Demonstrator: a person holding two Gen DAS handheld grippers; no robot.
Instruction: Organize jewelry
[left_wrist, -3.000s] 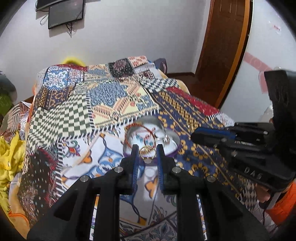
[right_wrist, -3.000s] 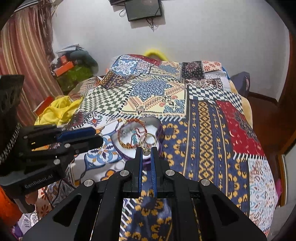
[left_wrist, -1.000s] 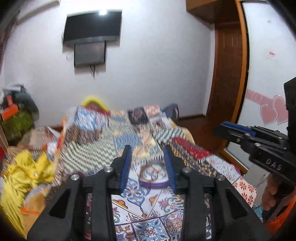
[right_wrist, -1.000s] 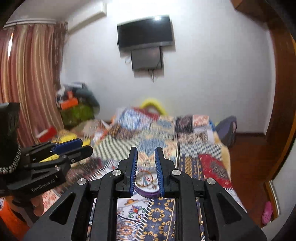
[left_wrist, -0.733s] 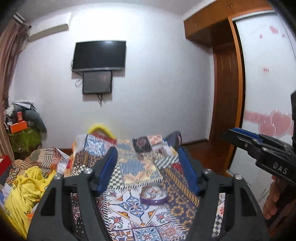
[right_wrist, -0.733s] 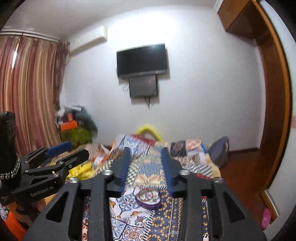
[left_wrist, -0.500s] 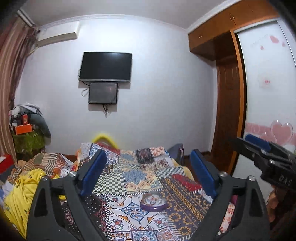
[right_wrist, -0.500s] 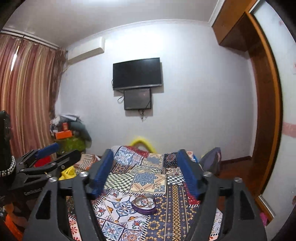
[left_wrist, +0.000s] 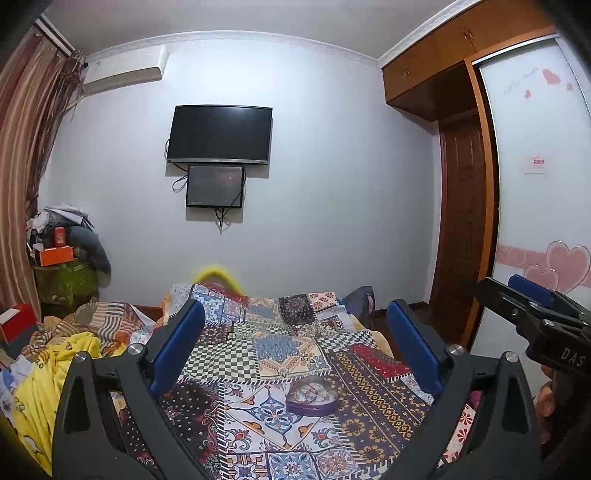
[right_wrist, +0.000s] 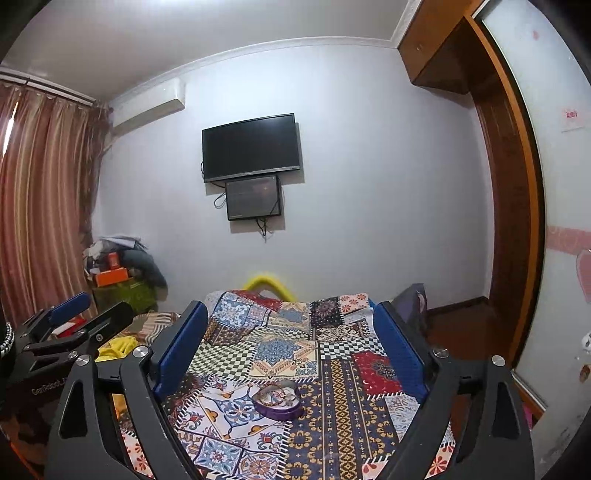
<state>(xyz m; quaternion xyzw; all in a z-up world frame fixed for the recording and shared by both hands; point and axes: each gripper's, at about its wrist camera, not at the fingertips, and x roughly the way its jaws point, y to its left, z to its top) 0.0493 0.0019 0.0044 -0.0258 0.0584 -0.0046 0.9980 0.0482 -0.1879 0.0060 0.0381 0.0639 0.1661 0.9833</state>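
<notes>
A purple heart-shaped box (left_wrist: 312, 397) lies open on the patchwork bedspread (left_wrist: 280, 354), with bracelets and rings inside it. It also shows in the right wrist view (right_wrist: 277, 398). My left gripper (left_wrist: 295, 354) is wide open and empty, held well back from and above the box. My right gripper (right_wrist: 290, 349) is also wide open and empty, equally far back. The right gripper shows at the right edge of the left wrist view (left_wrist: 535, 317), and the left gripper at the left edge of the right wrist view (right_wrist: 74, 325).
A TV (left_wrist: 219, 134) hangs on the far wall. Yellow clothes (left_wrist: 44, 373) and piled clutter (left_wrist: 62, 254) lie left of the bed. A wooden door (left_wrist: 461, 229) and wardrobe (left_wrist: 535, 184) stand on the right. A curtain (right_wrist: 40, 206) hangs on the left.
Both grippers let go of the rings held over the box, opened wide, and pulled back and up, so the box now looks small and far.
</notes>
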